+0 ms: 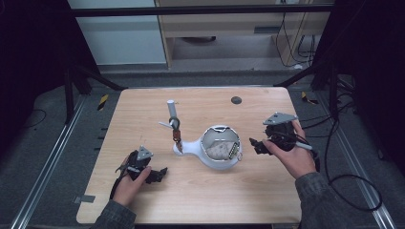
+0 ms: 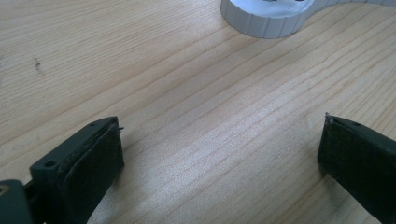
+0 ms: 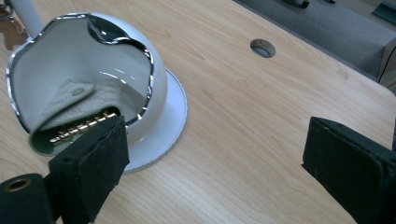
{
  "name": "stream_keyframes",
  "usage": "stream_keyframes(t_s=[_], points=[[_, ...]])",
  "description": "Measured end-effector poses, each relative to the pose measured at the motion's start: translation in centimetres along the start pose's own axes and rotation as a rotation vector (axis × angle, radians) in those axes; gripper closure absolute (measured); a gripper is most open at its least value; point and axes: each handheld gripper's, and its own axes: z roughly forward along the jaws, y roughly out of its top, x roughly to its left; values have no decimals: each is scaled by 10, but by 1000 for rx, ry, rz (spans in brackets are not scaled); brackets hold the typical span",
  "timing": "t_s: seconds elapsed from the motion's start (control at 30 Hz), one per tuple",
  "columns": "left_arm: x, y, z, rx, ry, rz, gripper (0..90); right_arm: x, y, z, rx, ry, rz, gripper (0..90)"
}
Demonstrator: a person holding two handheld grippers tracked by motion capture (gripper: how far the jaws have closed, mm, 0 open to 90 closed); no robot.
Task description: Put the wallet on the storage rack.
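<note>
I am holding my right claw [image 1: 258, 144] with its jaws apart and empty beside the white bowl [image 3: 140, 88] mid-bench, where the folded pouch [image 3: 79, 109] is lying; next I judge I must reach in and grip it. My left claw [image 1: 160, 174] is resting open.

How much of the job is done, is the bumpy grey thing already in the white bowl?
Looks mostly done: the grey pouch lies inside the white bowl, its gold zipper edge showing at the rim. In hand: nothing. The right tool sits open beside the bowl, and the left tool is open over bare table. What is left, if anything, I can't tell.
</note>
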Motion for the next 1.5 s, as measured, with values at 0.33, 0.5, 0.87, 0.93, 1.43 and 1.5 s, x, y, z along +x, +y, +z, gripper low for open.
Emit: stream_keyframes(t_s=[0.33, 0.5, 0.87, 0.93, 1.43, 1.5], points=[[0, 0, 0, 0, 0, 0, 0, -17, -33, 15, 35, -15, 91, 60], [0, 0, 0, 0, 0, -1, 0, -23, -49, 17, 30, -25, 107, 65], [0, 0, 0, 0, 0, 0, 0, -27, -82, 39, 63, -25, 159, 76], [0, 0, 0, 0, 0, 0, 0, -27, -84, 41, 65, -21, 169, 76], [0, 0, 0, -1, 0, -1, 0, -28, -97, 68, 75, -3, 275, 43], [0, 0, 0, 0, 0, 0, 0, -28, -98, 70, 70, -9, 279, 42]])
